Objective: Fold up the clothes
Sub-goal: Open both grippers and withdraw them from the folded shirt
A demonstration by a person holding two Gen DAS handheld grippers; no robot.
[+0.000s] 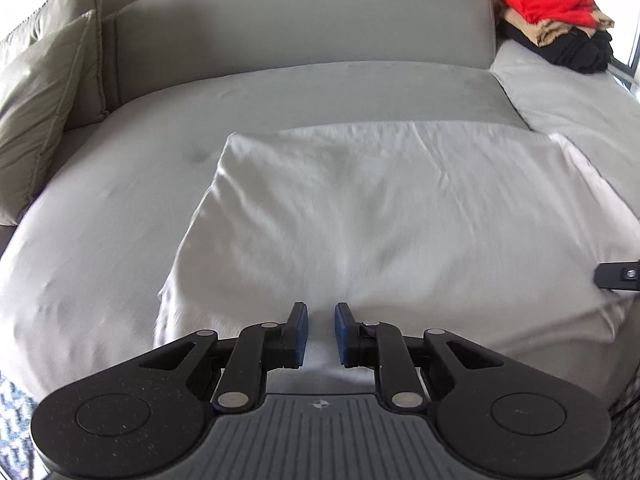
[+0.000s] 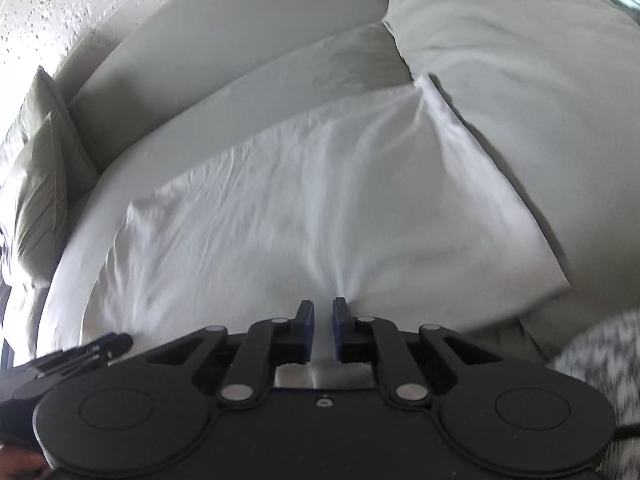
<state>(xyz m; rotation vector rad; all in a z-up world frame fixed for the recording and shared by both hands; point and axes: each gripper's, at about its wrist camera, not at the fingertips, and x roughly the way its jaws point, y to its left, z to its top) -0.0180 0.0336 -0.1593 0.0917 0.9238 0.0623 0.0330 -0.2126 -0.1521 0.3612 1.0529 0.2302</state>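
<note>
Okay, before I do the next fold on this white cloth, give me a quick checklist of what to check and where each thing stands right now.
1. White cloth spread flat on the sofa: ok, only light wrinkles.
2. Left tongs at the near edge: ok, though the jaws stand apart with no pinch visible.
3. Right tongs gripping the near edge: cannot tell; creases fan out from the tips.
4. Far right corner lying flat: not ok, it is bunched.
5. Stack of folded clothes out of the fold path: ok.

1 white garment (image 1: 384, 216), 2 cushions (image 1: 44, 92), 3 folded clothes (image 1: 560, 28)
</note>
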